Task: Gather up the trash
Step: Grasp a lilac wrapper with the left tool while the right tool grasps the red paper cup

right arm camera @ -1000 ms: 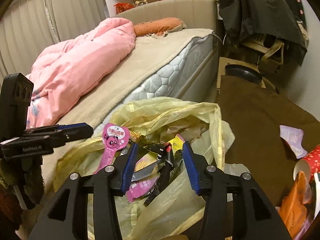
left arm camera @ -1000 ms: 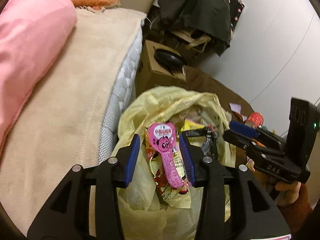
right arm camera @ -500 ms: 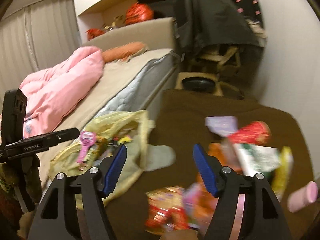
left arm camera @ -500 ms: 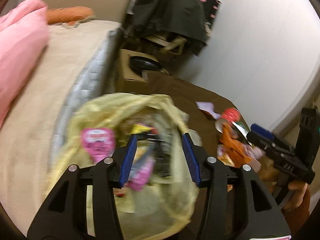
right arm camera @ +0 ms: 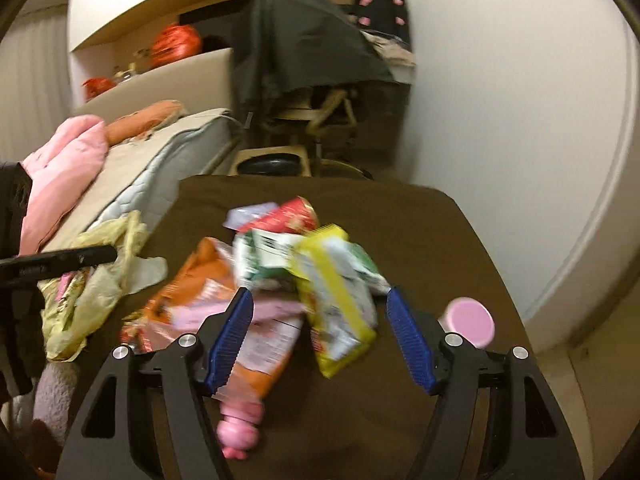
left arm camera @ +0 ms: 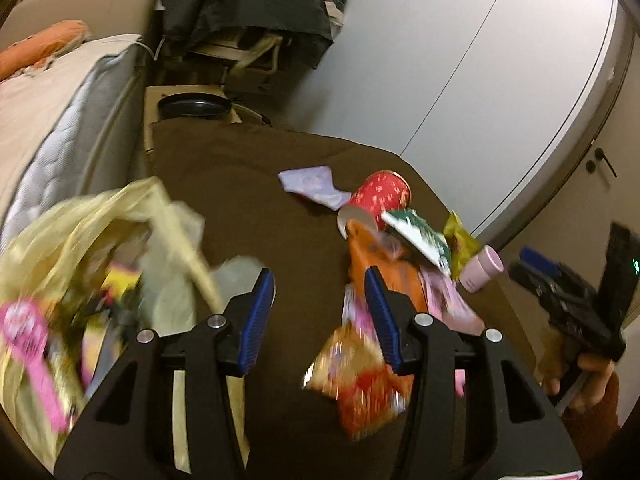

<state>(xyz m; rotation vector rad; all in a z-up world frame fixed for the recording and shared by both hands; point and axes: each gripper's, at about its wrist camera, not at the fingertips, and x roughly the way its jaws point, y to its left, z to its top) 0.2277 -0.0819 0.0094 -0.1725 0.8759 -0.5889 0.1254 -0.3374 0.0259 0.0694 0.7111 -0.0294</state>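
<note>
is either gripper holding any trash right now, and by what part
Nothing is held. The left gripper and the right gripper are both open and empty, over the wrapper pile on the brown cloth.

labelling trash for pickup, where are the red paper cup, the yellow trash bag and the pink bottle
red paper cup (left arm camera: 380,196), left wrist view, on its patterned side
yellow trash bag (left arm camera: 80,216), left wrist view, on its crumpled upper rim
pink bottle (right arm camera: 470,320), right wrist view, on its round pink end

Dim warm indoor light, heavy motion blur, fisheye bending and dark vignetted corners.
</note>
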